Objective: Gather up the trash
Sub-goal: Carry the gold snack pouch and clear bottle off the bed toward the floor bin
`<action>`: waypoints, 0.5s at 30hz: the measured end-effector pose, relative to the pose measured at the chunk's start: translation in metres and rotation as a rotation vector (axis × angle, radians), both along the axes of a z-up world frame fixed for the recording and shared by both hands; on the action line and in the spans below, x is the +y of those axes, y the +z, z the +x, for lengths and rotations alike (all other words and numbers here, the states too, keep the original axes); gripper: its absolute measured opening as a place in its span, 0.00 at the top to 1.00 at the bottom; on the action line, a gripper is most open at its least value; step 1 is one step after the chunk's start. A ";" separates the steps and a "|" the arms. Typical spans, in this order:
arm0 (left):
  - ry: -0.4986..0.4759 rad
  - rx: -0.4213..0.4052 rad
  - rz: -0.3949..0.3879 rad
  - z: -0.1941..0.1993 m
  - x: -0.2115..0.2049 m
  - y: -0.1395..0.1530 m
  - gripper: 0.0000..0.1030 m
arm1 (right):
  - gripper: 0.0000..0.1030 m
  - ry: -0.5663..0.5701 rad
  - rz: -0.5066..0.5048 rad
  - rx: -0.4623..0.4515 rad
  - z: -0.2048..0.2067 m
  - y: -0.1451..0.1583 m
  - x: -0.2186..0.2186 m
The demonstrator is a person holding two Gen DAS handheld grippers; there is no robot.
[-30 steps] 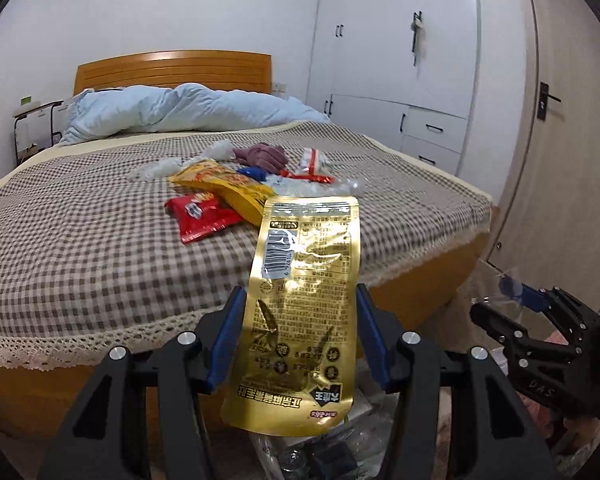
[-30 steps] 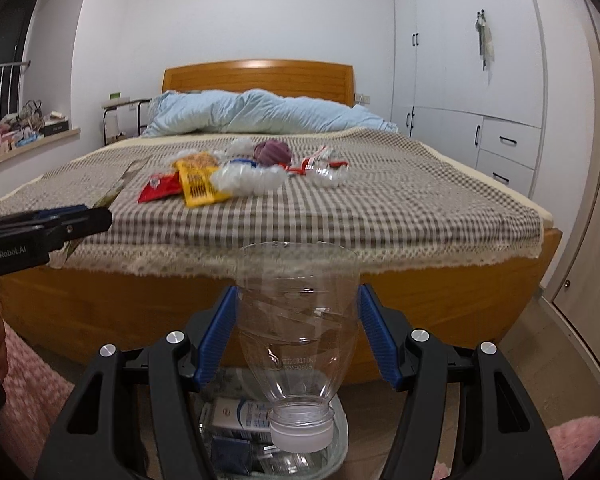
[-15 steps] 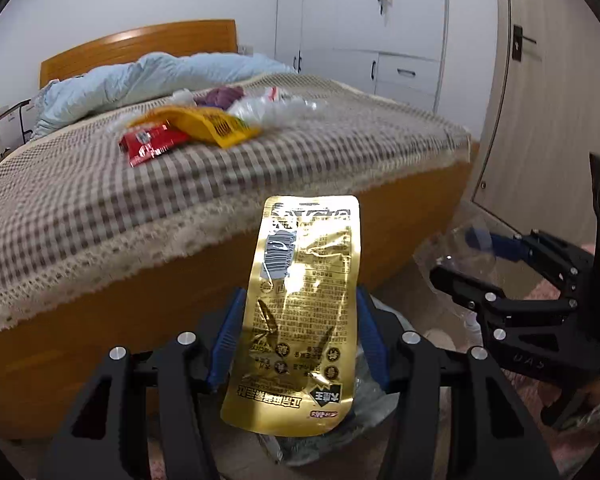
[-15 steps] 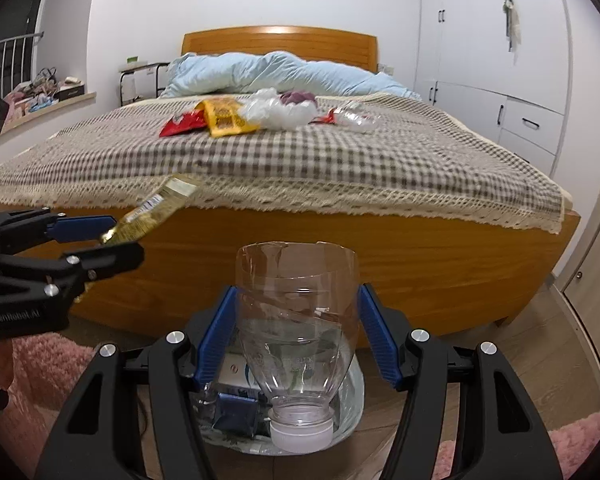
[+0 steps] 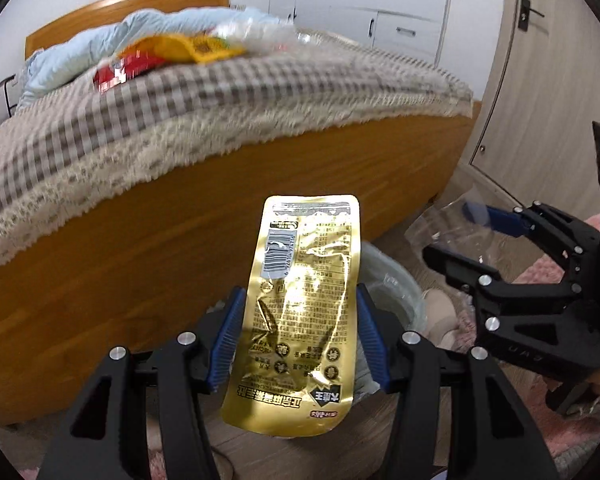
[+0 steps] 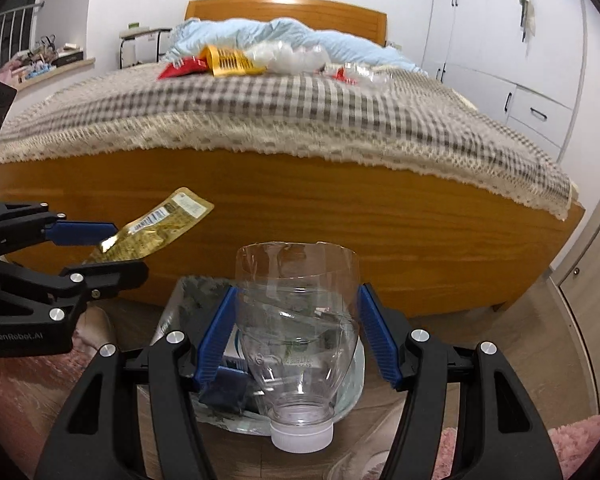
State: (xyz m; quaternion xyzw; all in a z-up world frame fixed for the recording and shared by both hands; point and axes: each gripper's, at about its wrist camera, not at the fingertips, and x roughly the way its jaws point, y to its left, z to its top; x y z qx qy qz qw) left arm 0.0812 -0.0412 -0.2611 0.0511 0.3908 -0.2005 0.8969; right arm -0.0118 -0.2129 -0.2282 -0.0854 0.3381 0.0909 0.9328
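Left wrist view: my left gripper [image 5: 300, 332] stood about half open, blue pads pressed on both edges of the gold foil pouch [image 5: 300, 304], which stood upright between them. Behind the pouch sat the lined waste bin [image 5: 396, 292] on the floor beside the bed [image 5: 180, 216]. My right gripper [image 5: 456, 240] showed at right, clamping clear plastic.

Right wrist view: my right gripper [image 6: 298, 332] gripped the cut clear bottle top [image 6: 298, 320], cap [image 6: 302, 434] toward the camera, directly above the bin [image 6: 180, 300]. My left gripper [image 6: 104, 250] held the pouch [image 6: 152, 232] at left. More wrappers [image 6: 228, 60] lay on the checked bedspread [image 6: 300, 108].
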 end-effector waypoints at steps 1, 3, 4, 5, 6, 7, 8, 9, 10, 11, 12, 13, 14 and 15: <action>0.002 0.024 0.009 0.003 0.000 -0.006 0.50 | 0.41 0.002 -0.003 0.013 0.002 -0.004 0.000; 0.010 0.063 0.022 0.008 0.002 -0.016 0.50 | 0.41 0.005 -0.008 0.041 0.008 -0.014 0.000; 0.016 0.084 0.021 0.011 0.004 -0.021 0.50 | 0.41 0.002 -0.003 0.059 0.012 -0.019 -0.002; 0.021 0.106 0.015 0.014 0.006 -0.025 0.50 | 0.41 -0.001 0.009 0.072 0.016 -0.022 -0.003; 0.030 0.133 0.004 0.018 0.008 -0.029 0.50 | 0.41 -0.007 0.023 0.084 0.020 -0.024 -0.006; 0.036 0.149 -0.002 0.020 0.010 -0.032 0.50 | 0.41 -0.018 0.045 0.102 0.026 -0.027 -0.010; 0.044 0.173 -0.011 0.024 0.011 -0.035 0.50 | 0.41 -0.026 0.060 0.115 0.030 -0.029 -0.013; 0.050 0.200 -0.022 0.028 0.013 -0.039 0.50 | 0.41 -0.034 0.075 0.127 0.034 -0.031 -0.016; 0.055 0.221 -0.030 0.030 0.013 -0.043 0.50 | 0.41 -0.043 0.091 0.141 0.038 -0.033 -0.018; 0.058 0.243 -0.037 0.033 0.014 -0.047 0.50 | 0.41 -0.054 0.113 0.158 0.043 -0.036 -0.022; 0.058 0.264 -0.042 0.035 0.013 -0.050 0.50 | 0.41 -0.059 0.130 0.170 0.046 -0.039 -0.024; 0.059 0.285 -0.042 0.037 0.012 -0.055 0.50 | 0.41 -0.065 0.150 0.188 0.050 -0.042 -0.026; 0.058 0.297 -0.037 0.039 0.011 -0.059 0.50 | 0.41 -0.067 0.163 0.198 0.053 -0.045 -0.027; 0.058 0.305 -0.029 0.040 0.009 -0.062 0.50 | 0.41 -0.065 0.181 0.213 0.056 -0.048 -0.028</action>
